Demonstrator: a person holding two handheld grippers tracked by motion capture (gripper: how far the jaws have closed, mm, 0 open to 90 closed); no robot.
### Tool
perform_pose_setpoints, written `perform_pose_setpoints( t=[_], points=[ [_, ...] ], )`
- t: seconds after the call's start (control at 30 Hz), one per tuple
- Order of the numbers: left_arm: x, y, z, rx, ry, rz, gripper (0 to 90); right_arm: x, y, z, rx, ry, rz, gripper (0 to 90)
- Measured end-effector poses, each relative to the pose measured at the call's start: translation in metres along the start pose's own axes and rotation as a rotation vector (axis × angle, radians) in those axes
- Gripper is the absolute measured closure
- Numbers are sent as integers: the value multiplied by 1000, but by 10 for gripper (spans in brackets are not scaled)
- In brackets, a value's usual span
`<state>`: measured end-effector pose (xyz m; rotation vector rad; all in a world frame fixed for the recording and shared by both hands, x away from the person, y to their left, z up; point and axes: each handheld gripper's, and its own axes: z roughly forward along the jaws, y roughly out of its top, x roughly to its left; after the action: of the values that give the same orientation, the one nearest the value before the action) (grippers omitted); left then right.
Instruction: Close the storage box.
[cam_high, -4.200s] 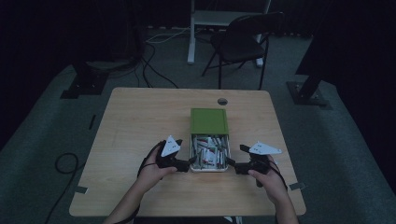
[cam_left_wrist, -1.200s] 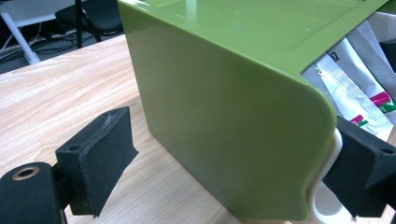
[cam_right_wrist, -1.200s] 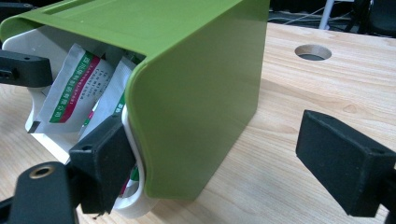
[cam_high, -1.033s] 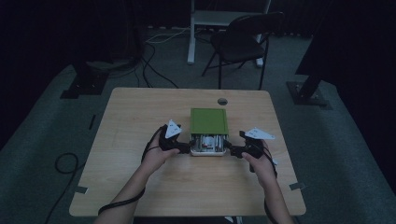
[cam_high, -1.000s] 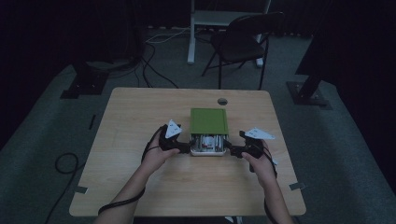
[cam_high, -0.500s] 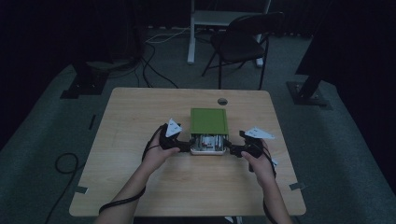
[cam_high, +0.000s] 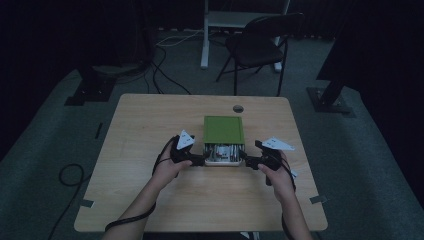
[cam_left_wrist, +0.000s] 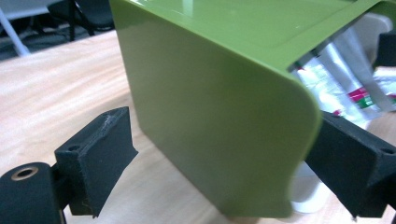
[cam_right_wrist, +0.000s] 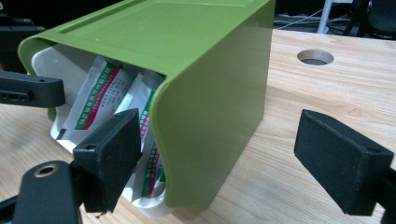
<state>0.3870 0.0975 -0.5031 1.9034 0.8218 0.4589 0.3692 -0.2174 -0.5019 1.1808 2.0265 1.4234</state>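
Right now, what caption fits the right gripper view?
Open right gripper flanks a green box, its white drawer of packets partly out.

One desk (cam_high: 150, 130); one green box (cam_high: 223, 130) with one white drawer (cam_high: 223, 161); several foil packets (cam_right_wrist: 100, 95), number unclear; two grippers, left (cam_high: 198, 161) and right (cam_high: 248, 161); one chair (cam_high: 257, 47).

Green cover (cam_right_wrist: 187, 60) hides most of the white drawer (cam_right_wrist: 70, 135) and the upper parts of the sachets (cam_right_wrist: 100, 100). Sachet print too small to read. In the left gripper view the cover's top is cut off at 12 o'clock; the drawer (cam_left_wrist: 306, 196) is largely concealed. Forearms cut off at 6 o'clock in the high view.
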Motion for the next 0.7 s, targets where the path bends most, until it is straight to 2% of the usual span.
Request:
perform_pose_setpoints(
  t=[0.07,0.17,0.33,0.4,0.5,0.7],
  points=[
    [-4,-1,-3,-5,3,-11,104,1,-1,-2,5,0,-9,147],
    [-6,-1,-7,-4,-29,-36,105,2,-3,-4,11,9,-34,146],
    [-11,1,-15,-29,-26,-58,105,2,-6,-6,3,6,12,147],
    [-14,1,-18,-30,-5,-45,104,2,-7,-7,5,11,4,146],
    [-14,-1,-21,-3,32,-13,105,3,-10,-7,8,9,3,146],
    [-13,-8,-26,10,59,-16,104,2,-17,-8,13,-5,17,147]
  ],
)
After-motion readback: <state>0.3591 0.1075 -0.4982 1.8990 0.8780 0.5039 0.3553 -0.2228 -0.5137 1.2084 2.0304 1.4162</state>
